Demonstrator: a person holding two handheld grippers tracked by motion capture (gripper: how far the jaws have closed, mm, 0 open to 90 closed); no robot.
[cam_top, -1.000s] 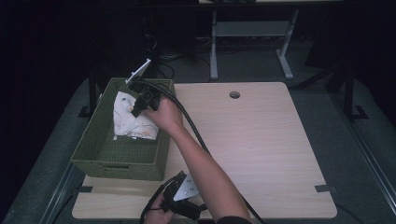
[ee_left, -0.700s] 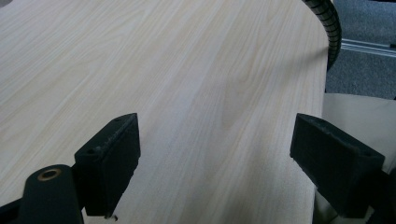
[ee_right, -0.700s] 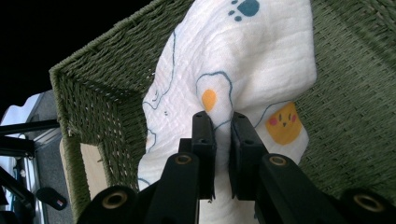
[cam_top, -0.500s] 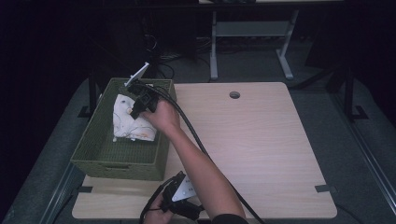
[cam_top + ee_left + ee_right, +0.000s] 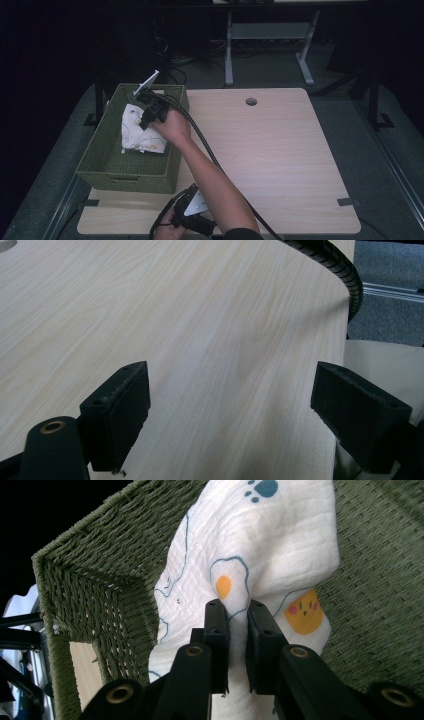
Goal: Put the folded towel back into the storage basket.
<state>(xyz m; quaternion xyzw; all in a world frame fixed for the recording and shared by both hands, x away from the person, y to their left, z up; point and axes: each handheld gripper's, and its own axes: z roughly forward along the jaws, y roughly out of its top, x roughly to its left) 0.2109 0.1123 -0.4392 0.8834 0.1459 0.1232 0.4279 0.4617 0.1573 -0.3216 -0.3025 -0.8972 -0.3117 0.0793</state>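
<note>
We see the right gripper [image 5: 236,611] inside the green woven basket [image 5: 100,155] at the far left of the table [image 5: 280,150], its jaws pinching a fold of the white printed cloth [image 5: 280,545]. The left gripper [image 5: 230,405] rests at the near edge, jaws spread wide over bare wood.

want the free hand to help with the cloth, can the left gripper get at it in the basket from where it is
Probably not directly. The left gripper sits open at the table's near edge, the basket wall stands between it and the cloth, and the right gripper is already shut on a fold. It would need to lift over the rim.
</note>
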